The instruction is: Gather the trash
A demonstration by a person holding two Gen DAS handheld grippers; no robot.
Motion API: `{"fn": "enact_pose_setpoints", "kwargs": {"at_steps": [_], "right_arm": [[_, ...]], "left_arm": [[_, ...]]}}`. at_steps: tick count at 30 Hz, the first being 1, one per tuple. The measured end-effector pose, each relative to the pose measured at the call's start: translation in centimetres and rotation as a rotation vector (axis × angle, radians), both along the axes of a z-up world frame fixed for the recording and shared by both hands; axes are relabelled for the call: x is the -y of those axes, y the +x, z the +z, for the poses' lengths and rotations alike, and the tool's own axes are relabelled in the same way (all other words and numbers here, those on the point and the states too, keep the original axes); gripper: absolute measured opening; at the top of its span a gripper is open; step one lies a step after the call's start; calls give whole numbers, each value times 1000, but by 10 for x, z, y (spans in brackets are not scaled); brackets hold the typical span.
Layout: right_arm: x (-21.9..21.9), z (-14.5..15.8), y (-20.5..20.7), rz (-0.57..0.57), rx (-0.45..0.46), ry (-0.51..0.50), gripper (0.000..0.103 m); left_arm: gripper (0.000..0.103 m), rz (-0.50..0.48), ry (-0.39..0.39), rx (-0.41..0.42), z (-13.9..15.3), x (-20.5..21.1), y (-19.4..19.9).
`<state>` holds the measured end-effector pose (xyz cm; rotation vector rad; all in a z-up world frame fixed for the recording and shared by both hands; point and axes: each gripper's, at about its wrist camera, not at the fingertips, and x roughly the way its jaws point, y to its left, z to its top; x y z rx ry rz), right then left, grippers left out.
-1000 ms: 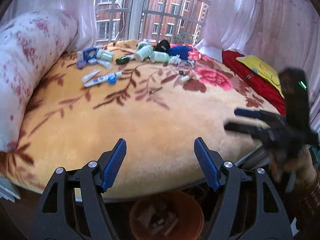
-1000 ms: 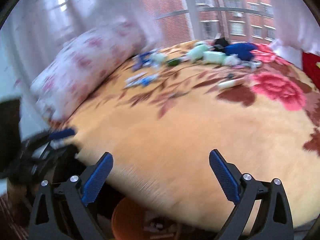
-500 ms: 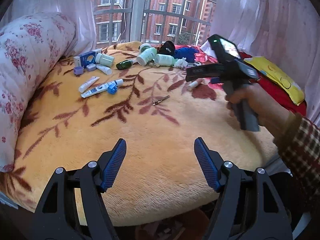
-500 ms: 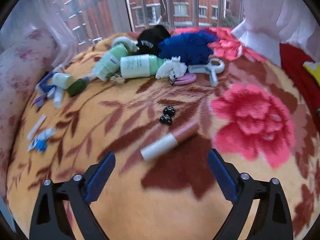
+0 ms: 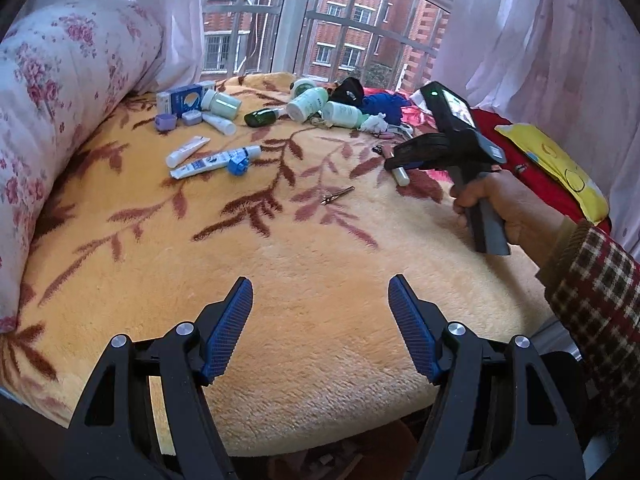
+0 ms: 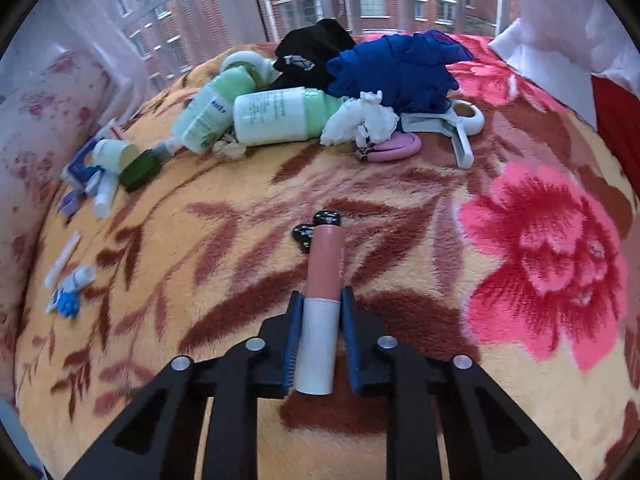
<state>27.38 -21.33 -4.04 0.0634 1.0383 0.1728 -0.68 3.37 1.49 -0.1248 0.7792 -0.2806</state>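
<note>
My right gripper [image 6: 319,304] is shut on a pink and white lip-gloss tube [image 6: 322,288] lying on the orange flowered blanket [image 6: 200,320]; the blue pads grip its white end. In the left wrist view the right gripper [image 5: 396,164] reaches over the same tube [image 5: 401,177] at mid right. My left gripper [image 5: 320,300] is open and empty above the blanket's near edge. Clutter lies further back: crumpled white tissue [image 6: 360,120], green and white bottles [image 6: 276,116], tubes [image 5: 212,162] and a blue box [image 5: 184,98].
A flowered bolster [image 5: 48,112] runs along the left. Blue cloth [image 6: 400,64] and black cloth [image 6: 312,52] lie at the back by the window. A metal clip [image 5: 338,195] lies mid blanket. A red cover and yellow cushion [image 5: 556,164] lie right. Two black beads [image 6: 316,226] touch the tube's tip.
My right gripper swung from the bed's edge out over the blanket to the lip-gloss tube and shut on it. My left gripper rose a little and stayed open.
</note>
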Motion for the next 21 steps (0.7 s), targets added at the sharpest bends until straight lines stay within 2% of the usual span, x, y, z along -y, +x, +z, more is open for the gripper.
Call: {"fn": "enact_pose_setpoints", "kwargs": {"at_steps": [6,12,17,18,21], "right_arm": [[-2,0,-8,52,39,-60,18],[-13,20,-32,126,108,4,18],[-26,40,-68,232,151,77,18],[-26,42,-73,249,156,91,18],[-30,48,-90,291,167,135,18]], "left_arm": [[69,11,-9,-18,-4,-5,0],[69,42,7,-35,-9,-20,7],[69,90,-2,-7,3,-46,32],[69,89,-2,-3,6,-52,40],[69,3,13,-13,9,-57,75]]}}
